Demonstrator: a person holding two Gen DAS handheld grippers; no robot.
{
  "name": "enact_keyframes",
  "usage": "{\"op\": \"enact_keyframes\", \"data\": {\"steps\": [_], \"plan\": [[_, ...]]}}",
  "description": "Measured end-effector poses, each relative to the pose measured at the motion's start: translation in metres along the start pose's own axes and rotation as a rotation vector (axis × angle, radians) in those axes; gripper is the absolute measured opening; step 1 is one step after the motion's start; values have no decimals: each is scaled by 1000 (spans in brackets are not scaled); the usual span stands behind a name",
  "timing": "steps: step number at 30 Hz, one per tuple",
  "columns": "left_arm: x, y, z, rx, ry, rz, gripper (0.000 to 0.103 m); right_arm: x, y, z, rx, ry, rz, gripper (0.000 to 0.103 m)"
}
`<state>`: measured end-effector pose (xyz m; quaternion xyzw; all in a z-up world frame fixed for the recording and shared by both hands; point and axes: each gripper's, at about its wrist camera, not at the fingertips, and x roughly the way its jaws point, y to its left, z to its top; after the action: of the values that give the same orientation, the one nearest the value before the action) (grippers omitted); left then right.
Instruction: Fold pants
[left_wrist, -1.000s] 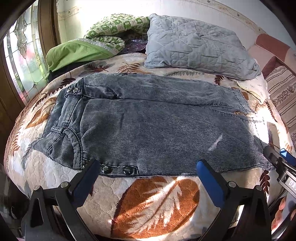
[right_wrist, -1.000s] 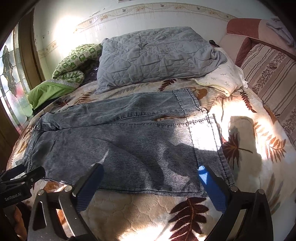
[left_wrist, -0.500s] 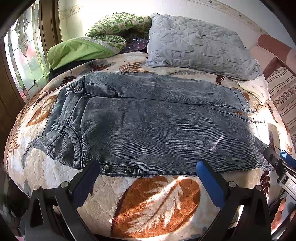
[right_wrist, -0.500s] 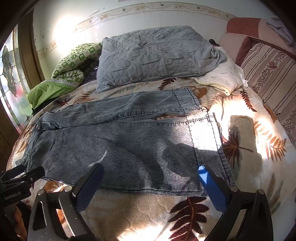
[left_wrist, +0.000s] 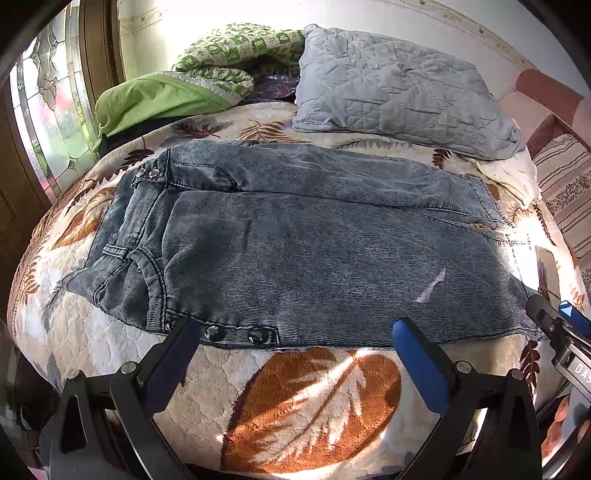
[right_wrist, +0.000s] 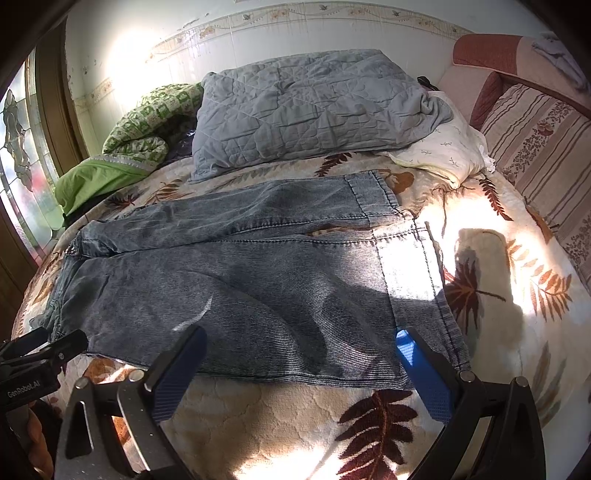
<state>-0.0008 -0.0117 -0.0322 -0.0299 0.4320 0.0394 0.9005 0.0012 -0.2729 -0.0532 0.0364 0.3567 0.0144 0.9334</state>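
The pants (left_wrist: 314, 243) lie flat across the bed (left_wrist: 314, 398), just in front of the grey pillow (left_wrist: 399, 88). My left claw (left_wrist: 295, 350) and right claw (right_wrist: 299, 354) hover spread apart at the pants' near edge, holding nothing.

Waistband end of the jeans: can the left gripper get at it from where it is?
Probably yes. The left gripper is open, its fingertips right at the near edge of the jeans by the waistband buttons. Nothing lies between them, only bare bedspread.
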Motion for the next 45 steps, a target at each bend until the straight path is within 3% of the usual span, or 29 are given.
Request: {"op": "enact_keyframes", "data": {"steps": [12,16,19,23,26,29,35,41,42,44,45], "plan": [[0,1,-2,-2,2,-2,103,0,0,-1,1,4,0,103],[-2,16,1,-48,-9,-11,103,0,-3,-1,14,2,9,103],[-5,56,7,-185,-28,-10,103,-4,-23,-3,113,-1,117,103],[3,138,5,-489,-8,14,103,-4,-80,-15,384,7,255,103],[20,188,-9,-727,52,-56,103,11,-121,-32,593,85,314,103],[38,213,-21,-857,109,-96,103,22,-143,-45,730,123,387,102],[41,221,-15,-966,72,-189,103,28,-145,-46,799,127,453,90],[46,225,-14,-991,63,-206,102,33,-155,-52,864,134,459,76],[45,226,-13,-1002,56,-206,99,35,-156,-53,875,142,459,74],[45,228,-9,-986,62,-194,66,39,-157,-52,893,156,471,70],[46,227,-6,-960,71,-184,57,40,-157,-50,890,161,463,69]]}}
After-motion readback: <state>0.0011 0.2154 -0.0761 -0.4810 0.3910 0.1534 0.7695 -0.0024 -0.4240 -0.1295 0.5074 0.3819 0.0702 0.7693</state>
